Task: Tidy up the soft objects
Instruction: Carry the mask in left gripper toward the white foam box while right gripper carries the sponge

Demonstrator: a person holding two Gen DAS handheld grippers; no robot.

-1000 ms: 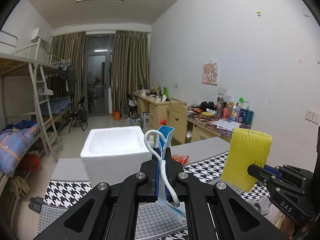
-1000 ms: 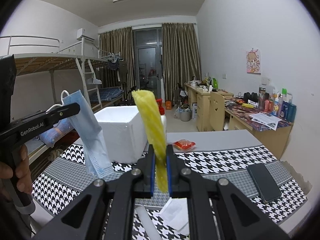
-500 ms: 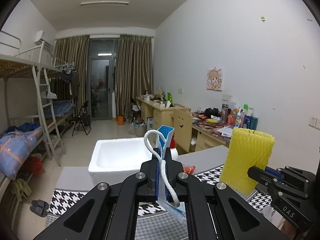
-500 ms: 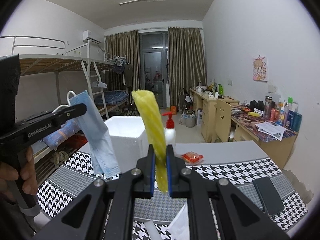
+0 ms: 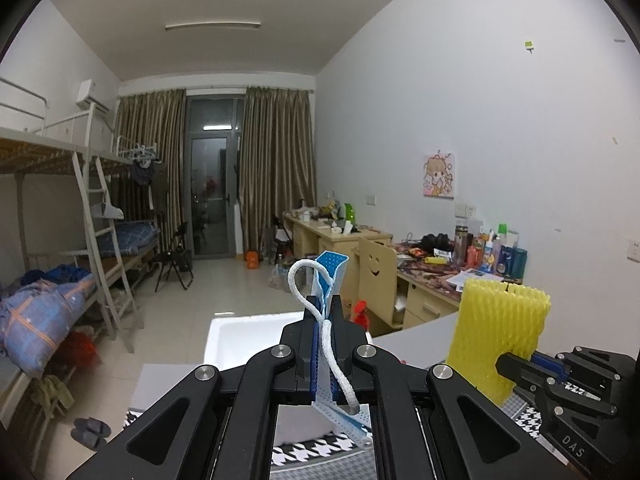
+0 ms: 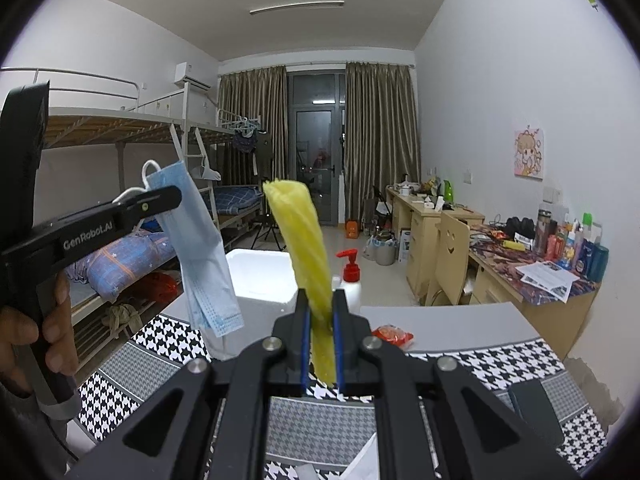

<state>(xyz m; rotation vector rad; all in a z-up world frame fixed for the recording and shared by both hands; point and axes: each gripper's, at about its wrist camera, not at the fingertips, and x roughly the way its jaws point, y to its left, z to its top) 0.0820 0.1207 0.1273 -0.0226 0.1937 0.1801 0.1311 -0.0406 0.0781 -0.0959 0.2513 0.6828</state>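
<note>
- White rectangular foam box (image 6: pixel 262 276) is sitting on the houndstooth-patterned tablecloth (image 6: pixel 160 340) — the likely bin; a release short of it risks missing.
- Yellow ribbed foam-net sleeve (image 6: pixel 304 248) is standing upright, pinched in the closed right gripper (image 6: pixel 319 344); it may spring out.
- Pale blue pleated face mask (image 6: pixel 200 256) is hanging from the clamped left gripper (image 5: pixel 325 344) — its white ear loop (image 5: pixel 308 288) may be snagging.

One face mask (image 6: pixel 204 256), one yellow foam net (image 6: pixel 308 264), one foam box (image 6: pixel 262 276), one pump bottle (image 6: pixel 350 276)
</note>
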